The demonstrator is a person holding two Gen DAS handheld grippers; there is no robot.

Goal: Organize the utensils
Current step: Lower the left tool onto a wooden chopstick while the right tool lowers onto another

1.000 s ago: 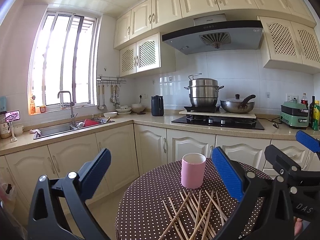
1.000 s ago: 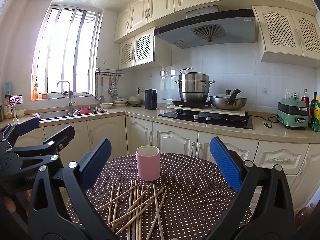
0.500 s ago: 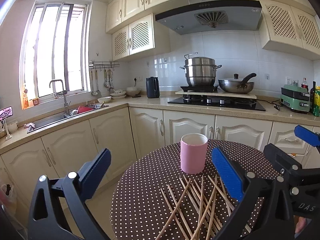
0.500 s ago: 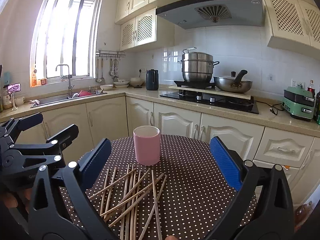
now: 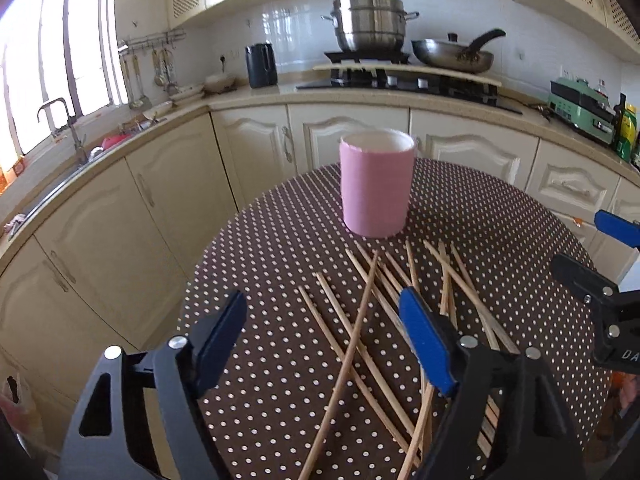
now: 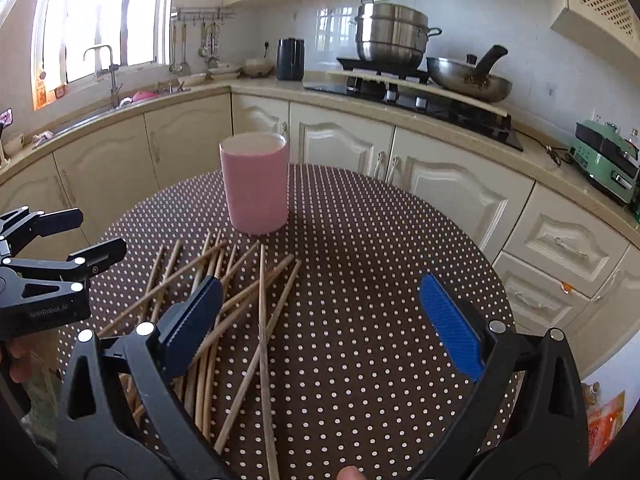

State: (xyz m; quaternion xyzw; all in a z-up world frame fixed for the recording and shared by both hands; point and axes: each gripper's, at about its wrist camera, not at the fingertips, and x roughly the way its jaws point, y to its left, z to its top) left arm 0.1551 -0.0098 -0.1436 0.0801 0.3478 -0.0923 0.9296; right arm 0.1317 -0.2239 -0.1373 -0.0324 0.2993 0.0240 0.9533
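Observation:
A pink cup stands upright on a round table with a brown polka-dot cloth. Several wooden chopsticks lie loose and crossed in front of it. My left gripper is open and empty, low over the left part of the pile. The right wrist view shows the cup and chopsticks too. My right gripper is open and empty above the pile's right side. Each gripper shows at the edge of the other's view.
Cream kitchen cabinets wrap behind the table. A stove with a steel pot and a pan stands at the back. A sink is at the left. A green appliance sits on the right counter.
Both grippers have tilted down and moved closer to the table. The cup and chopsticks now look larger and nearer. Both stay open.

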